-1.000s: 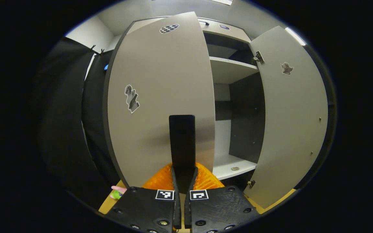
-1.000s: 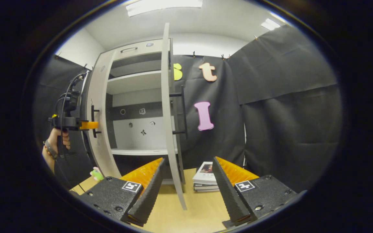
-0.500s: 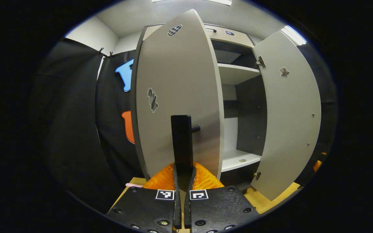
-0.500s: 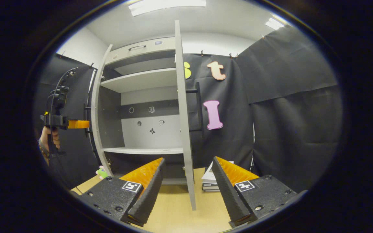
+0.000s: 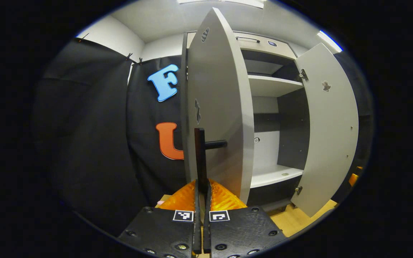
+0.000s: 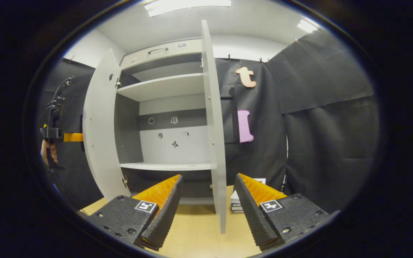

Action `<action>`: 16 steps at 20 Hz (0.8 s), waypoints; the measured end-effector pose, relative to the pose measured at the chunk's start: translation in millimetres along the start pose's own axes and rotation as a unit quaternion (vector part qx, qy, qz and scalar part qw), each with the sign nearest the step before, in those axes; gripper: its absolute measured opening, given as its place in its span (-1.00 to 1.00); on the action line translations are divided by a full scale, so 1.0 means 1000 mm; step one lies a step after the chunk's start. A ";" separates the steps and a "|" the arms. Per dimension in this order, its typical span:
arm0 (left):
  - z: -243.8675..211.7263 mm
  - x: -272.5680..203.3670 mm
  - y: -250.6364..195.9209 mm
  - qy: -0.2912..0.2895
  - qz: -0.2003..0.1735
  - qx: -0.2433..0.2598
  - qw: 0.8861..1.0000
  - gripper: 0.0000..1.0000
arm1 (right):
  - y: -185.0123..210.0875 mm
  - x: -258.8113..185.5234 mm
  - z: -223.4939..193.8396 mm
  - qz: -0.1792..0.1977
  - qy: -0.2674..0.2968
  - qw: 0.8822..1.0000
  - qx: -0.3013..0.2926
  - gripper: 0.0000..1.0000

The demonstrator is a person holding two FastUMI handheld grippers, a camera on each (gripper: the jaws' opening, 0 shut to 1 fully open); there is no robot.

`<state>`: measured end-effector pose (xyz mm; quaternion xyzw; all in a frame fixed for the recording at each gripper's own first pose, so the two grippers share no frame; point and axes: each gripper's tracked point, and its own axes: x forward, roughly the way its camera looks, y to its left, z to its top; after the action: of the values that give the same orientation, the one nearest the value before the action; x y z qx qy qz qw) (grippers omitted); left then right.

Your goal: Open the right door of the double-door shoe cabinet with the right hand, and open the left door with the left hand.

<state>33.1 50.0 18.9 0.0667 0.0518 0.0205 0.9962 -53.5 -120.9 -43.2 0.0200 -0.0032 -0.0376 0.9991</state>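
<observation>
Clamped on the left door's handle (image 5: 200,157), the left gripper (image 5: 201,200) has both fingers pressing the dark bar; the right gripper (image 6: 206,204) gapes, holding nothing. Both doors stand wide — left door (image 5: 221,107), right door (image 6: 213,125) — on the shoe cabinet (image 6: 163,86) at the desk's (image 6: 199,233) back edge. Stiff, light grey panels, likely swinging easily; the vertical bar handles are the hold.

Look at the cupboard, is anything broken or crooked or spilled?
Nothing stands out. Both doors hang straight on their hinges: the left door is swung wide with the left tongs shut on its handle, and the right door stands open, the right tongs open. The shelves look level and nothing is spilled.
</observation>
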 end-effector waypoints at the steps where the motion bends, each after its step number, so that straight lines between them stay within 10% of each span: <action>1: -0.004 -0.001 0.007 0.002 0.002 -0.005 1.000 -0.97 | 0.002 0.002 0.001 0.001 -0.001 1.000 0.000 0.75; 16: -0.014 -0.005 0.067 -0.031 -0.048 -0.104 0.993 -0.96 | 0.045 0.030 0.003 0.028 0.005 0.999 -0.021 0.76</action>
<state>24.4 118.4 15.1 -0.0390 0.0214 -0.0240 0.9987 -19.8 -78.4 -38.7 -0.0013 0.0020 -0.0100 0.9999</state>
